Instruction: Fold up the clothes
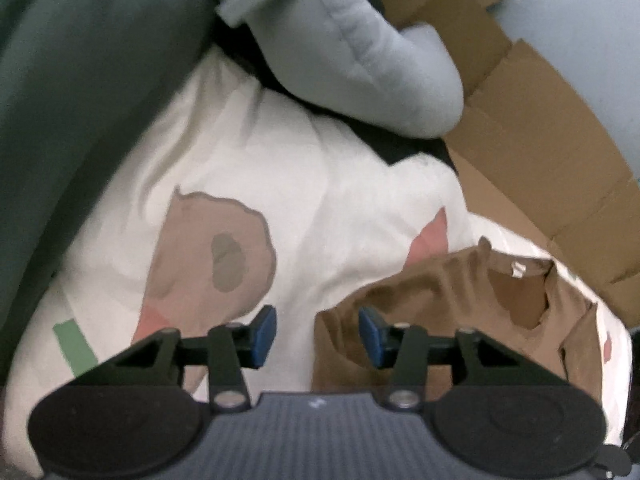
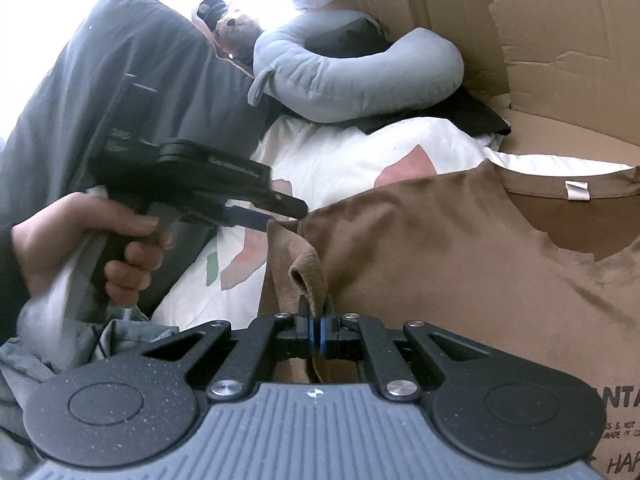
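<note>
The right gripper pinches a fold of the brown T-shirt, which lies at the frame's lower right on the white bedspread. The left gripper hangs spread over the shirt's edge, gripping nothing.

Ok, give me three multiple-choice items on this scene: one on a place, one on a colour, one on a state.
1. Where is the neck label of the brown T-shirt?
A. inside the collar
B. on a sleeve
C. on the hem

2. What colour is the curved pillow?
A. red
B. light blue
C. yellow

3. How are the right gripper's jaws?
A. wide open, empty
B. out of view
C. shut on the shirt's fabric

Answers: 1 A, the white tag sits inside the neckline; 2 B, it shows pale blue in both views; 3 C, brown cloth is pinched between the pads.
</note>
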{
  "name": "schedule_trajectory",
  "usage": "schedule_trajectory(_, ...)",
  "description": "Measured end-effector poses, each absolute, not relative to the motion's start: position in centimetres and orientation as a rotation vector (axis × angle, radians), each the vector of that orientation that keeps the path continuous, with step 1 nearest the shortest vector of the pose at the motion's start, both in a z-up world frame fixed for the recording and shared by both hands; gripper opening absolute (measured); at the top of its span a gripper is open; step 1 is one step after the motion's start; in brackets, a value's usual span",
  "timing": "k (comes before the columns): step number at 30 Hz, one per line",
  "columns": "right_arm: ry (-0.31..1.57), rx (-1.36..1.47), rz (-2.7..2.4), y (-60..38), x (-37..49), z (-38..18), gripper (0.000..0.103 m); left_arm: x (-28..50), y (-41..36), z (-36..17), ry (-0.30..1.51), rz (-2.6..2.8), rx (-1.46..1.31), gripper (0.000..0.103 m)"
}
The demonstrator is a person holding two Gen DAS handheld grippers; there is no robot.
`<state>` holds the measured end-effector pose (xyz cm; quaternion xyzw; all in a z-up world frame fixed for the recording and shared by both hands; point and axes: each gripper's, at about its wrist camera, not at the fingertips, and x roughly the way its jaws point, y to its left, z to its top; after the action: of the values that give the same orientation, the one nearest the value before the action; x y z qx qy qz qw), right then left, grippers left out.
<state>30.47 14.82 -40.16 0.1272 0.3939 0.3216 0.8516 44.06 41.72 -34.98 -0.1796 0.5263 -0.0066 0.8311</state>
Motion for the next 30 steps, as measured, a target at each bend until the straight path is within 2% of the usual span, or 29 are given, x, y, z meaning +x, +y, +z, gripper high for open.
schedule_trajectory(2,0.830,0.274,0.677,14.6,30.5,-40.3,0.001,44.5,42.0,-35.6,1.141,-0.032,-0.416,0.028)
schedule_trajectory(3,0.831,0.276,0.676,14.5,30.6,-40.3,0.001,44.7,42.1,-35.8,1.149,-0.031,-0.426,0.010)
schedule_trajectory(12,0.862,0.339,0.628,13.2,31.3,-41.3,0.001,45.5,40.5,-34.1,1.133,0.022,-0.209,0.008)
schedule_trajectory(16,0.897,0.366,0.588,12.2,31.9,-42.5,0.000,45.8,40.4,-34.4,1.138,0.049,-0.213,0.009)
schedule_trajectory(20,0.925,0.394,0.547,11.4,32.6,-43.8,0.001,45.6,40.9,-33.6,1.092,0.073,-0.258,0.018)
schedule_trajectory(21,0.933,0.404,0.535,11.3,32.8,-44.0,0.001,45.4,41.3,-33.2,1.078,0.084,-0.270,0.028)
schedule_trajectory(22,0.942,0.414,0.528,11.1,32.9,-44.3,0.001,45.1,41.7,-32.8,1.065,0.095,-0.282,0.031)
schedule_trajectory(30,0.981,0.443,0.513,11.1,32.9,-45.6,0.001,43.4,42.1,-32.8,1.050,0.056,-0.285,0.027)
